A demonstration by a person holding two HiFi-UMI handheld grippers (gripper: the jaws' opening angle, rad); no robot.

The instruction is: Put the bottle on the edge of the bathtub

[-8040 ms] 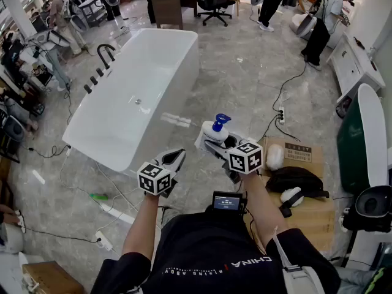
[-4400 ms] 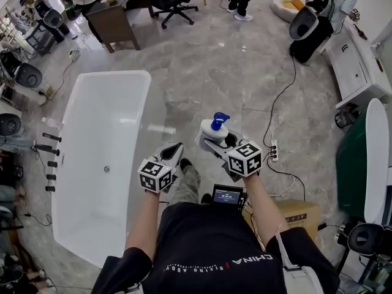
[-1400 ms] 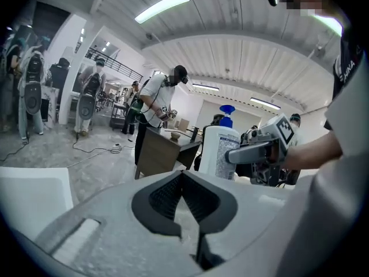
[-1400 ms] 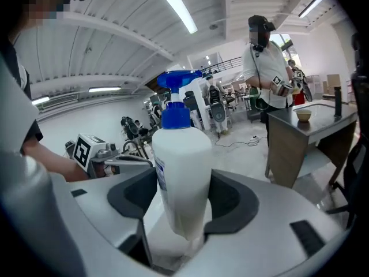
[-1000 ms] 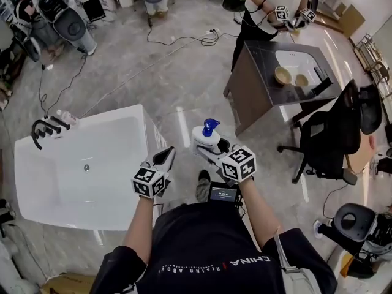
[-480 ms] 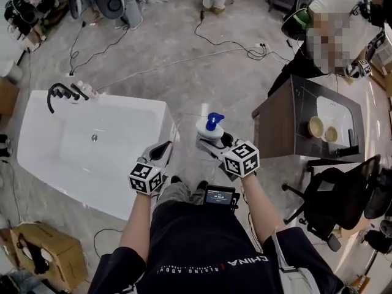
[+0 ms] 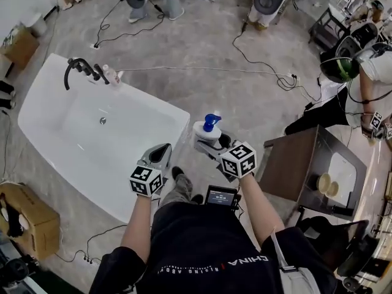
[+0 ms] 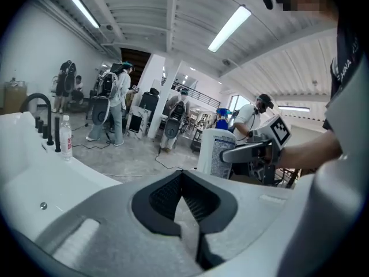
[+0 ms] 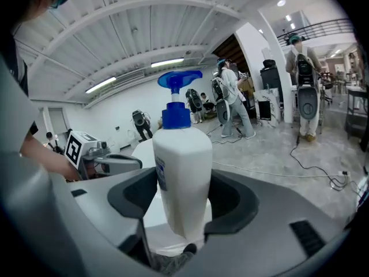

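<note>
The right gripper (image 9: 181,196) is clamped on the upright white pump bottle (image 9: 182,172), pinned between its 2 jaws. The bathtub (image 7: 156,100) rim lies just to its left and below. The left gripper (image 8: 183,174) is closed and empty. Set off-centre on that narrow rim, the tall bottle could topple on release.
</note>
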